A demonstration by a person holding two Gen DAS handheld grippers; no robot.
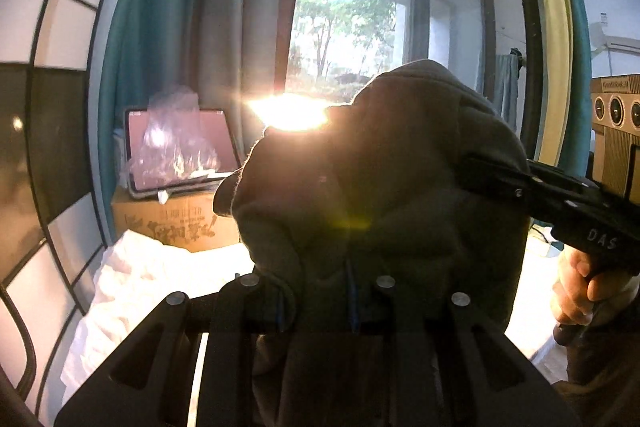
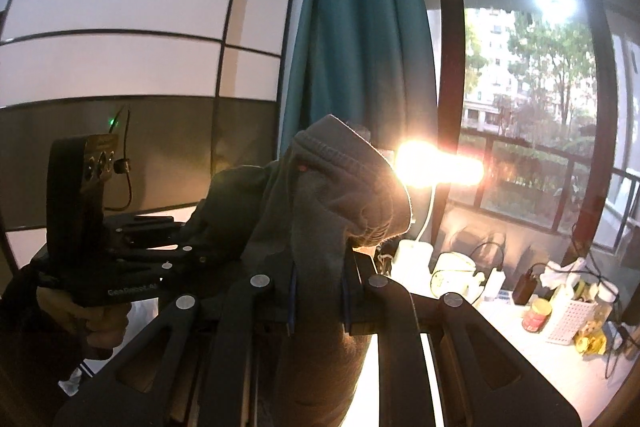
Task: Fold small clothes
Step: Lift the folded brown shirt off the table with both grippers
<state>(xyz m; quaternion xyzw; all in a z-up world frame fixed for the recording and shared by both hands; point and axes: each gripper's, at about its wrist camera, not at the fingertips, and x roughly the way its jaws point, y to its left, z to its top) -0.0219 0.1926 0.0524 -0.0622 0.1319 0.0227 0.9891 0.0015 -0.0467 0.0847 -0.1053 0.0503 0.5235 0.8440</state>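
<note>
1. Both tools are up in the air here, and the dark grey garment (image 1: 380,187) is slung between them, well above the white sheet (image 1: 132,287). The left gripper (image 1: 316,307) is clamped on a bunched fold of it, jaws pinched close on the cloth
2. The right gripper (image 2: 318,303) is likewise nipped on a thick wad of the fabric (image 2: 320,195), which humps up over its fingers
3. The risk, as I judge it: each grip has a lump rather than a clean edge, so the cloth could slide out under its own weight on the way down, and the fold would land crooked
4. The lamp (image 2: 438,163) glares straight into both lenses and the hem is hard to read; a misjudged corner is likely
5. On the right there is a cluttered desk (image 2: 520,359) with a jar (image 2: 536,315) and cables. A hanging tail could sweep them if the hands swing that way
</note>
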